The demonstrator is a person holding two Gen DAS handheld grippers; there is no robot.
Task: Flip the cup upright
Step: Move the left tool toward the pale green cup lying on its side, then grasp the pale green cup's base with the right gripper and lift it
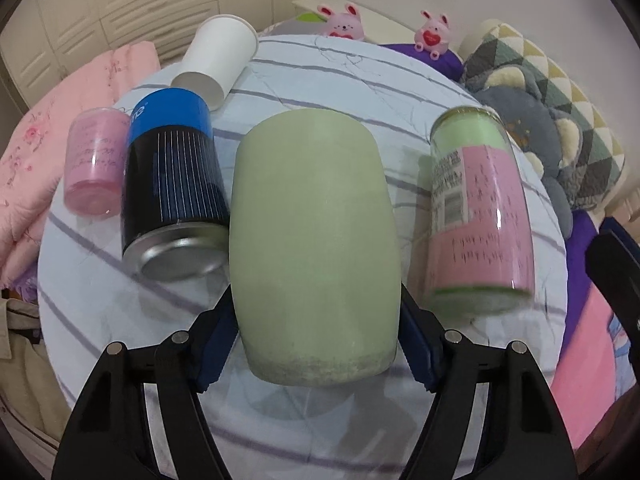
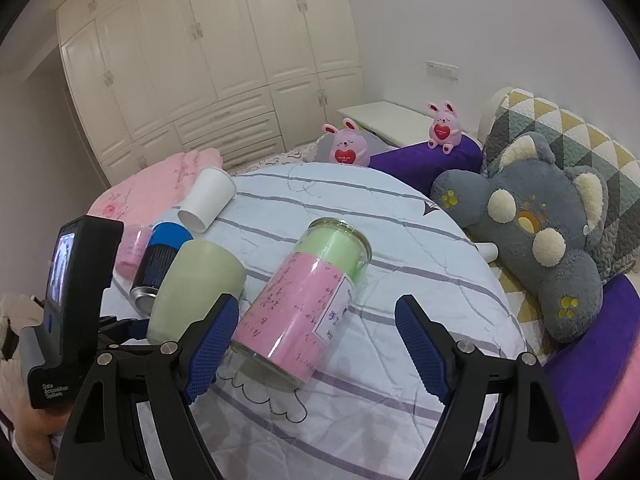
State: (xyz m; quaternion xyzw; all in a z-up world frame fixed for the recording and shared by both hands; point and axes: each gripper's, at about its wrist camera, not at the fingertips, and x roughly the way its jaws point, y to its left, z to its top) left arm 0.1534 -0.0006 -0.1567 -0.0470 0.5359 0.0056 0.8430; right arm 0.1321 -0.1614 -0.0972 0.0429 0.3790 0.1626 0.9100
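Note:
A matte pale green cup (image 1: 316, 248) sits between the fingers of my left gripper (image 1: 318, 332), which is shut on it and holds it tilted above the round striped tabletop (image 1: 360, 76). The cup also shows in the right wrist view (image 2: 196, 288), with the left gripper's body (image 2: 76, 280) beside it. My right gripper (image 2: 316, 348) is open and empty, hovering over a glass jar (image 2: 304, 300) with a pink label that lies on its side. The jar also shows in the left wrist view (image 1: 480, 212).
A blue and black can (image 1: 172, 184), a small pink cup (image 1: 96, 160) and a white paper cup (image 1: 216, 60) lie at the left of the table. Two pink rabbit toys (image 2: 348, 146), a grey plush (image 2: 536, 232) and a pink blanket (image 1: 52, 128) surround the table.

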